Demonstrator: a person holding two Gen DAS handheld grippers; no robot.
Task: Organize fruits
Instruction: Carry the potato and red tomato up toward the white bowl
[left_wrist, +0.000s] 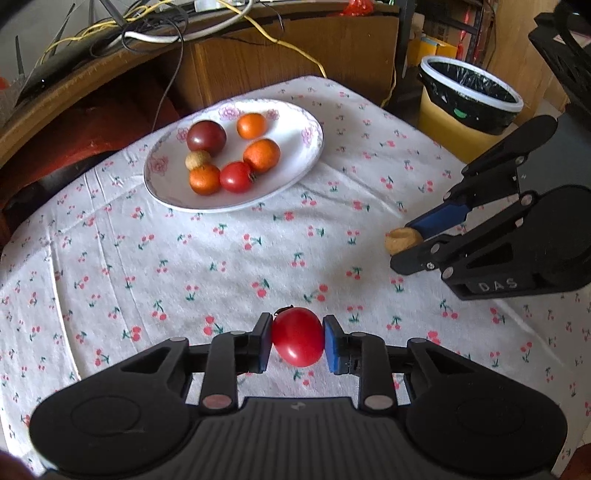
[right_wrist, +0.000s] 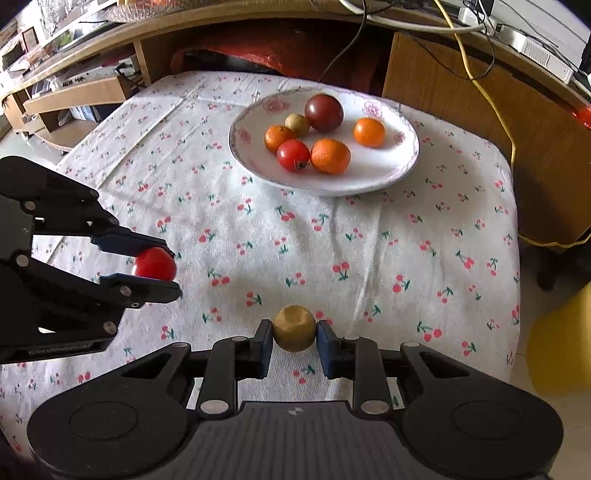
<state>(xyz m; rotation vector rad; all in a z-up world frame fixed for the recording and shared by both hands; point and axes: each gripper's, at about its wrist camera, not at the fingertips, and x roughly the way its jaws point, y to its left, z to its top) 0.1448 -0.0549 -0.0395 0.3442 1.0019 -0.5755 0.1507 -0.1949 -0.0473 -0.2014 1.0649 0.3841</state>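
Now the left gripper (left_wrist: 298, 338) is clamped on a red tomato (left_wrist: 297, 336), held over the cherry-print tablecloth (left_wrist: 221, 258) on the near side of the flowered plate (left_wrist: 306, 122). Right of it, the right gripper (right_wrist: 294, 334) pinches a small tan fruit (right_wrist: 294, 332), likewise short of the plate, which holds six fruits.
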